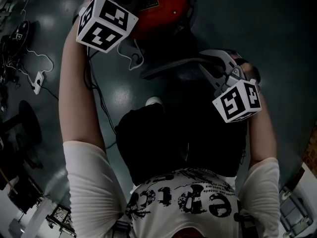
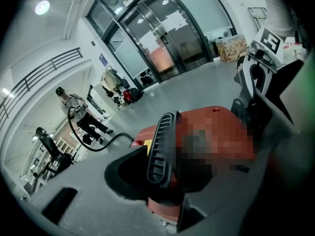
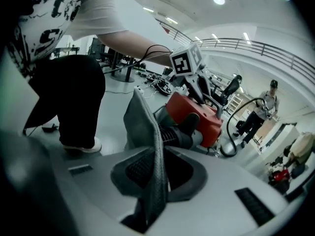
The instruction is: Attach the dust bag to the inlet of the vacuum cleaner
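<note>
Left tongs: I have my left tongs [image 2: 162, 181] pinched on the black ribbed handle [image 2: 160, 141] of the vacuum cleaner [image 2: 209, 118]. The handle runs up between the two jaws.
Right tongs: my right tongs [image 3: 155, 181] are clamped on a fold of the grey dust bag [image 3: 142, 132], which stands up out of the jaws as a thin edge.
Dust bag: held only by the right tongs, its fabric rising toward the near end of the vacuum cleaner. A ribbed black tube [image 3: 172, 134] shows there just behind it; I cannot tell whether bag and tube touch.
Vacuum cleaner: a red body on the grey floor [image 1: 277, 29]. In the head view it sits at the top, partly under the left marker cube [image 1: 105, 23].
Wearer: white printed shirt and black trousers, with one white shoe [image 3: 81, 146] on the floor beside the bag.
Background: another person [image 2: 74, 104] stands well apart, holding a black hose, and glass doors [image 2: 162, 33] close off the far side.
</note>
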Available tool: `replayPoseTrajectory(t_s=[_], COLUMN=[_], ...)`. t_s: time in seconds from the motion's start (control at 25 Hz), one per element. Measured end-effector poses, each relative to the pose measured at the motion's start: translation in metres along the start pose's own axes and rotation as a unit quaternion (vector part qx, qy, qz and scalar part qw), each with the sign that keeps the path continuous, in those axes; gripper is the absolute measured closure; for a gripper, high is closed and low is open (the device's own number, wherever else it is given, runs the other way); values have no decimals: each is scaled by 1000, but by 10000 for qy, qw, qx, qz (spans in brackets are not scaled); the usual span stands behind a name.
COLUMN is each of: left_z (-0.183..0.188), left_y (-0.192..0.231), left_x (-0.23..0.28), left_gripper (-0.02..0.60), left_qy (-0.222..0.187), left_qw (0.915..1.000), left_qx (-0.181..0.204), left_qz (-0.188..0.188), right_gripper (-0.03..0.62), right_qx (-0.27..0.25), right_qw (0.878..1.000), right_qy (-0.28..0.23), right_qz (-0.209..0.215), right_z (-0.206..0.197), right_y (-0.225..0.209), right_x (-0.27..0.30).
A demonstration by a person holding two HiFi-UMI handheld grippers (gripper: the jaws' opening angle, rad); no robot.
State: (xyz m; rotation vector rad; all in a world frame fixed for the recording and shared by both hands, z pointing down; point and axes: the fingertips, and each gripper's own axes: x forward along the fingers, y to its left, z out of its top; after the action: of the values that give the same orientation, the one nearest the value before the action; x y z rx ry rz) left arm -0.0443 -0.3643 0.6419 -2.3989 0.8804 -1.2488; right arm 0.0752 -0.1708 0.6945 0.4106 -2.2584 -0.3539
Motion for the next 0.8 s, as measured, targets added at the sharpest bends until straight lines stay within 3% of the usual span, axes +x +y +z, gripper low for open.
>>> replayPoseTrajectory(t_s=[0.16,0.4,0.64,0.8], left_z=[1,0,2,2], left_y=[-2,-1,-1,1], left_x=[0,-1,-3,-3], left_gripper=[443,443,443,443], left_qy=[-53,-56,-169,-204], left_qw=[9997,9997,9997,9998], left_qx=[-32,-44,-29,-38], left_qz=[-243,-254,-170,-60], right_gripper=[553,548,540,540], right_qx=[104,-250,65,220], right_qw=[9999,9995,10000,9994], right_qy=[43,179,56,-2], right_qz=[-33,-24,-4,-264], right_z=[-1,12,6,8], right_y=[-3,-9,-19,-23], right_x=[0,5,6,10])
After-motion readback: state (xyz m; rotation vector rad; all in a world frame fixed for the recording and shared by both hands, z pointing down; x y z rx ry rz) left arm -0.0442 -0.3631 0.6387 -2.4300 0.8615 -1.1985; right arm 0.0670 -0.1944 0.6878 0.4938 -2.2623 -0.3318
